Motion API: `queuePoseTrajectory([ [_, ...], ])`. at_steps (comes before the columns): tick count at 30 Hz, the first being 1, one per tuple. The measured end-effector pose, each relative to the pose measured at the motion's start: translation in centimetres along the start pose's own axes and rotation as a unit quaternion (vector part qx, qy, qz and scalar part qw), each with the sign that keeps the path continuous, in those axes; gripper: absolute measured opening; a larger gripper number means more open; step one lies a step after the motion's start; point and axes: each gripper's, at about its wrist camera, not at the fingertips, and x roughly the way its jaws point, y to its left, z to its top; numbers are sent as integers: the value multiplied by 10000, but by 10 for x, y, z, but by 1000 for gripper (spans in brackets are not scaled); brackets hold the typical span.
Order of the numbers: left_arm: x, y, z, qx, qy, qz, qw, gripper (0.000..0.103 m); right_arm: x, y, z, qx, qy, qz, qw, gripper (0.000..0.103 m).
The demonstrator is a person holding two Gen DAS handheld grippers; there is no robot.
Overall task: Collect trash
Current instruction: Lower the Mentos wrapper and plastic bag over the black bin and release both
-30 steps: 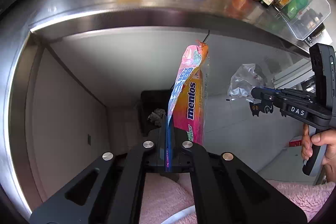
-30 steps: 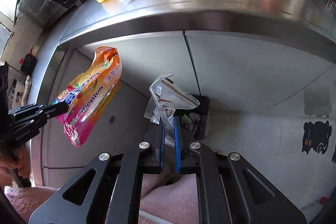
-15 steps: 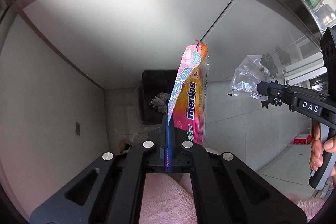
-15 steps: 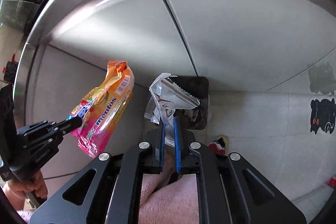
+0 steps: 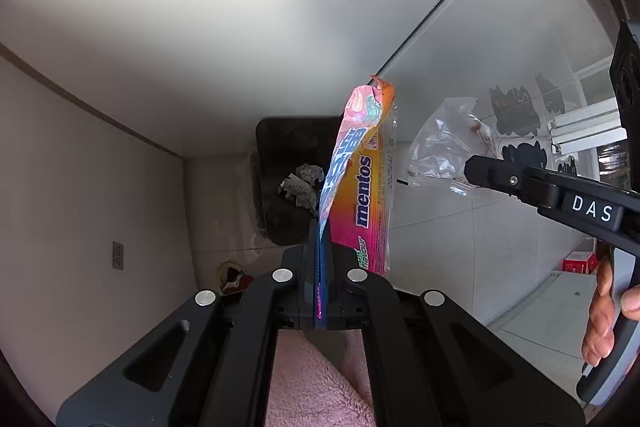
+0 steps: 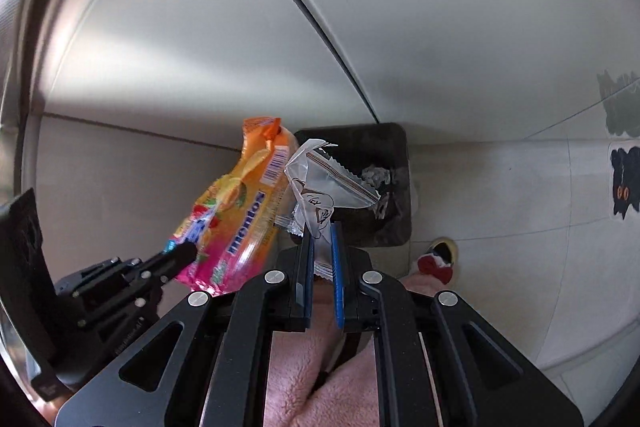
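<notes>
The Mentos wrapper is clamped by its lower edge in the left gripper, its long axis running straight ahead of the fingers. The black trash bin is seen below and just beyond that tip, slightly to its left. The clear wrapper is pinched in the right gripper, and the bin lies just right of its tip. The 2 grippers are judged about equally near the bin.

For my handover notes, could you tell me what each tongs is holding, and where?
Left tongs pinch the Mentos bag by its bottom edge; right tongs pinch the clear wrapper by its lower end.
</notes>
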Motion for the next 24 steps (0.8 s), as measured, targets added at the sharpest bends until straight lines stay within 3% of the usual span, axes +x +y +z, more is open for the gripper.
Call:
queuePoseTrajectory([
  [10,34,-1,17,-14,294,-85,9995,0,36,-6,13,166,330,-7,9993,10],
  [21,50,2,33,-107,436,-165,9989,1,44,-4,26,293,535,0,9981,13],
  [24,51,3,36,-141,470,-167,9987,8,44,-5,28,332,582,56,9977,13],
])
